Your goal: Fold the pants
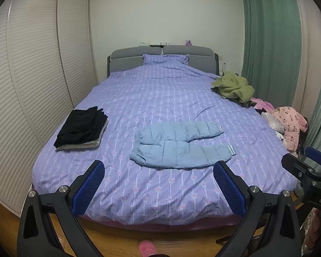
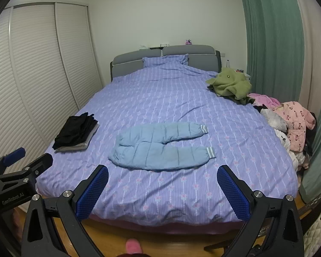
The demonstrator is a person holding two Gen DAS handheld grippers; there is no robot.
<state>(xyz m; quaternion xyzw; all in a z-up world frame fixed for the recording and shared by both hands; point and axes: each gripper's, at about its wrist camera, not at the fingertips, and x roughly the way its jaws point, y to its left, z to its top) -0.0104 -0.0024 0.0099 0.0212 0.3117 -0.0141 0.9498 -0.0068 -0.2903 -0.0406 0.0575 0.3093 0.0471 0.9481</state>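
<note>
With both claws spread wide and empty at the bed's foot, left gripper (image 1: 159,184) and right gripper (image 2: 162,187) hover short of the light-blue quilted pants (image 1: 177,144), flat mid-bed (image 1: 139,203), legs splayed rightward; likely pinch far leg's cuff (image 1: 219,128) and waist, fold onto near leg evenly.

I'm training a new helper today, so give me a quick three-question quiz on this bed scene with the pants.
1. True or false: the light blue pants are already folded in half.
2. Which lies nearest the wardrobe side? A. black folded stack B. green garment C. pink jacket
3. Fill in: both the left gripper and right gripper are ___ and hold nothing.

Key: 1 false, both legs lie spread apart on the purple bedcover; 2 A; 3 open.
</note>
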